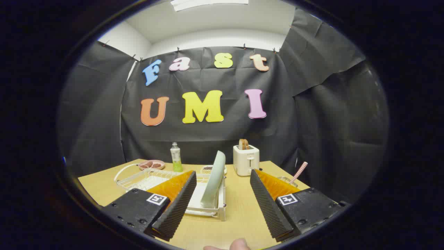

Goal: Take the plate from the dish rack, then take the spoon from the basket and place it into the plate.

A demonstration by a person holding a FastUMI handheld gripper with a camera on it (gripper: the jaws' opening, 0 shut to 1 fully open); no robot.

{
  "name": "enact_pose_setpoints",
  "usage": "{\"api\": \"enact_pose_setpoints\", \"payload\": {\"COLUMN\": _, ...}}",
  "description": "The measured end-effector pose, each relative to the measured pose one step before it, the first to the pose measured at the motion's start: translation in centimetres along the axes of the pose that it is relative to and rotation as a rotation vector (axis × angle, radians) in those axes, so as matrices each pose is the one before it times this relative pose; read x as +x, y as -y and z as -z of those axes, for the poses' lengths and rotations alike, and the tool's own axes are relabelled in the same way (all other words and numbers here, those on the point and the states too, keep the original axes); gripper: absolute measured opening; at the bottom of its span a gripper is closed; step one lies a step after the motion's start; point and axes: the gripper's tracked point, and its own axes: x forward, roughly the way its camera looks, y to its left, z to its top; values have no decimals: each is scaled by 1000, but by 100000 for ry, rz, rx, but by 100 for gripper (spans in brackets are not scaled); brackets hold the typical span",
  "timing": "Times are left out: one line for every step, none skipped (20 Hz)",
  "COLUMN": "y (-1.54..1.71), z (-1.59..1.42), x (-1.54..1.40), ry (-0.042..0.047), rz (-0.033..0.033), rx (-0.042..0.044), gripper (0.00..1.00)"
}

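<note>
A pale green plate (214, 180) stands on edge in a white wire dish rack (138, 175) on the wooden table (239, 208). It rises just ahead of my left finger and slightly between the two fingers. My gripper (222, 222) is open, nothing between its fingers, and it is apart from the plate. To the right, beyond my right finger, a glass basket (287, 180) holds a spoon with a checked handle (299, 172) sticking up at a slant.
A white toaster (246, 159) with toast stands at the back of the table. A green bottle (176, 158), a pink dish (152, 164) and a small bowl (208, 169) stand behind the rack. A person's fingertip (239, 244) shows near my fingers.
</note>
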Motion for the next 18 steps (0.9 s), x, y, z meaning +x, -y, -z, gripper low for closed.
{"api": "enact_pose_setpoints", "payload": {"y": 27, "z": -161, "x": -48, "ry": 42, "rz": 606, "rx": -502, "gripper": 100}}
{"api": "enact_pose_setpoints", "payload": {"y": -90, "z": -14, "x": -78, "ry": -71, "rz": 342, "rx": -334, "gripper": 100}}
{"api": "enact_pose_setpoints", "payload": {"y": -98, "z": -155, "x": -37, "ry": 395, "rz": 339, "rx": -178, "gripper": 100}}
{"api": "enact_pose_setpoints", "payload": {"y": -183, "z": -258, "x": -51, "ry": 608, "rz": 497, "rx": 42, "gripper": 100}}
{"api": "enact_pose_setpoints", "payload": {"y": -398, "z": -73, "x": -140, "ry": 132, "rz": 295, "rx": 31, "gripper": 100}}
{"api": "enact_pose_setpoints", "payload": {"y": -409, "z": -42, "x": -147, "ry": 31, "rz": 187, "rx": 148, "gripper": 100}}
{"api": "enact_pose_setpoints", "payload": {"y": -340, "z": 82, "x": -122, "ry": -397, "rz": 259, "rx": -319, "gripper": 100}}
{"api": "enact_pose_setpoints", "payload": {"y": -417, "z": -58, "x": -136, "ry": -132, "rz": -87, "rx": -394, "gripper": 100}}
{"api": "enact_pose_setpoints", "payload": {"y": -478, "z": -59, "x": -181, "ry": -170, "rz": 57, "rx": -629, "gripper": 100}}
{"api": "enact_pose_setpoints", "payload": {"y": -456, "z": -131, "x": -104, "ry": 50, "rz": -304, "rx": -474, "gripper": 100}}
{"api": "enact_pose_setpoints", "payload": {"y": -457, "z": 11, "x": -35, "ry": -364, "rz": -276, "rx": -176, "gripper": 100}}
{"api": "enact_pose_setpoints", "payload": {"y": -417, "z": 207, "x": -17, "ry": -1024, "rz": -563, "rx": 234, "gripper": 100}}
{"api": "enact_pose_setpoints", "payload": {"y": -490, "z": 393, "x": -28, "ry": -1488, "rz": -511, "rx": 338, "gripper": 100}}
{"api": "enact_pose_setpoints", "payload": {"y": -350, "z": 45, "x": -54, "ry": -549, "rz": -290, "rx": -208, "gripper": 100}}
{"api": "enact_pose_setpoints", "payload": {"y": -256, "z": -132, "x": -64, "ry": -1223, "rz": -31, "rx": 378, "gripper": 100}}
{"api": "enact_pose_setpoints", "payload": {"y": -137, "z": -365, "x": -115, "ry": 263, "rz": 126, "rx": 1943, "gripper": 100}}
{"api": "enact_pose_setpoints", "payload": {"y": -121, "z": -518, "x": -196, "ry": 740, "rz": 403, "rx": 2018, "gripper": 100}}
{"api": "enact_pose_setpoints", "payload": {"y": 171, "z": -323, "x": -86, "ry": 603, "rz": 1443, "rx": 677, "gripper": 100}}
